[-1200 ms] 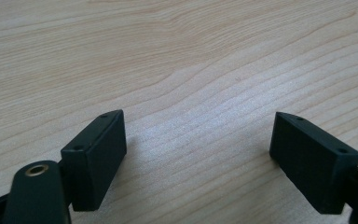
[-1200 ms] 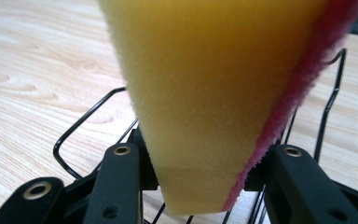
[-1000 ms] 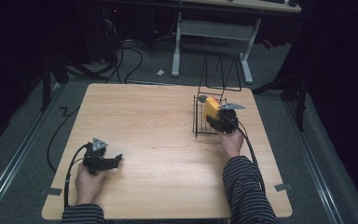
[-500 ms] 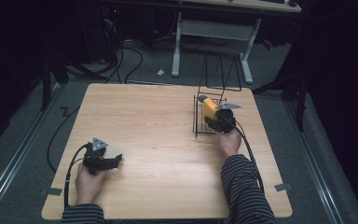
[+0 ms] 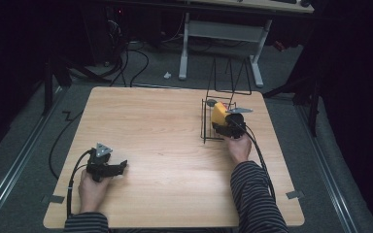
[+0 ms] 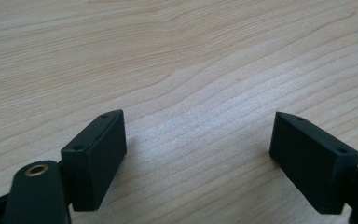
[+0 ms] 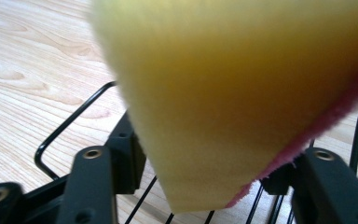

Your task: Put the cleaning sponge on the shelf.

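The counter is carrying a black wire rack near its far right edge, and the rack is standing upright with thin rods forming its walls and floor. A sponge, yellow with a pink scouring layer on one face, is sitting inside the rack, standing on edge. The right claw is reaching into the rack from the near side; its jaws have just been opening, and in the right gripper view the sponge is hanging between them with the pads standing just off its faces, so the grip reads as released rather than pressing. The left claw is resting on bare wood well apart at the near left, jaws spread wide with nothing between them. The sponge is judged to be light, soft and compressible: it will squash under a firm pinch and spring back, and the foam face should offer good friction, so slipping is unlikely. The best hold is probably across the two broad faces, near the middle, with moderate closure. The rack rods are standing close beside both jaws and are the main obstruction: a sideways move risks snagging a jaw or dragging the light rack along. A straight lift upward should be clearing them. Cables are trailing from both grippers across the counter.
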The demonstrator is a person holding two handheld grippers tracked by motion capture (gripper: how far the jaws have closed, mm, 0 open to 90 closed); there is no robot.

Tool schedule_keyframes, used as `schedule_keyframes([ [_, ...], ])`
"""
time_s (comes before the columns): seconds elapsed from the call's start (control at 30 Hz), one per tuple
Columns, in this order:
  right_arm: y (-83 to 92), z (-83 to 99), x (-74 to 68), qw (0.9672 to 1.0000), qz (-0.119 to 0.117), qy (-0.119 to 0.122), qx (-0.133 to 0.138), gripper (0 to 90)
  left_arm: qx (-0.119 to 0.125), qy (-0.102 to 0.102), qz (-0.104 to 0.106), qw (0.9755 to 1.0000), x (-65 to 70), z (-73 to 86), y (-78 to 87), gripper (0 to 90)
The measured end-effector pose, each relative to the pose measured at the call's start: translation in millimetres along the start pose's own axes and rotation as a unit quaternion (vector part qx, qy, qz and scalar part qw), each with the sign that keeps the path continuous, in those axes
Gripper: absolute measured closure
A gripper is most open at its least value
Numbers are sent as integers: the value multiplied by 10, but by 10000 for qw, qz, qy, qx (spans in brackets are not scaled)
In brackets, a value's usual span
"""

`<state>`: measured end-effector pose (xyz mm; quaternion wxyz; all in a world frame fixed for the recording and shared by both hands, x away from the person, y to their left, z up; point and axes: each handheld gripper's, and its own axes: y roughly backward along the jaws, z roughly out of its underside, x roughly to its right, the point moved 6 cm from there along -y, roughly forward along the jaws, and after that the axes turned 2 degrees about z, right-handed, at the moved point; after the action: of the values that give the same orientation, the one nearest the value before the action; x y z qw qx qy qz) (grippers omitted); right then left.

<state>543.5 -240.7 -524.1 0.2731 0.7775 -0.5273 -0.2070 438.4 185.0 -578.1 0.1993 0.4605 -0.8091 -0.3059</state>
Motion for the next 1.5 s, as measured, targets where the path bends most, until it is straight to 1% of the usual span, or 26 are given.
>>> schedule_keyframes([
  [0.07,19,-6,4,10000,30,-17,9,371,1,1,0,10000,0,0,0,192],
  [0.13,47,-13,23,9999,84,-19,72,341,1,0,0,10000,0,0,0,192],
  [0.23,112,-17,41,9998,74,-117,153,295,1,-2,0,10000,0,0,0,192],
  [0.3,151,-20,47,9997,50,-160,156,262,1,-2,-1,10000,0,0,0,192],
  [0.4,216,-31,34,9997,13,-164,207,233,0,-2,-1,10000,0,0,0,191],
  [0.5,273,-45,11,9996,-4,-108,244,209,1,-1,-1,10000,0,0,0,192],
  [0.57,319,-58,-3,9996,-6,-131,268,196,2,-2,-1,10000,0,0,0,192],
  [0.7,422,-70,-21,9995,-6,-114,309,187,1,-1,-2,10000,0,0,0,192],
  [0.8,529,-68,6,9987,31,-150,487,196,1,-2,-2,10000,0,0,-1,191],
  [0.83,562,-58,13,9986,16,-211,486,197,1,-4,-3,10000,0,0,-1,191],
  [0.9,620,-40,33,9986,8,-235,468,196,2,-3,-3,10000,0,0,-1,191],
  [1.03,740,-41,30,9984,-5,-210,518,197,1,-2,-4,10000,0,0,0,191],
  [1.17,857,-49,10,9978,-39,-91,658,218,1,-3,-3,10000,0,0,-1,191],
  [1.23,919,-30,10,9968,-73,-165,782,241,1,-2,-3,10000,0,0,0,191],
  [1.37,1001,25,45,9971,-53,-174,741,243,1,-2,-3,10000,0,0,-1,191],
  [1.4,1030,27,57,9966,-50,-168,801,251,0,-3,-3,10000,0,0,0,191],
  [1.47,1094,44,82,9957,-77,-267,882,258,1,-1,-3,10000,0,0,-1,191],
  [1.5,1121,55,97,9954,-73,-274,919,260,1,-1,-3,10000,0,0,-1,191],
])
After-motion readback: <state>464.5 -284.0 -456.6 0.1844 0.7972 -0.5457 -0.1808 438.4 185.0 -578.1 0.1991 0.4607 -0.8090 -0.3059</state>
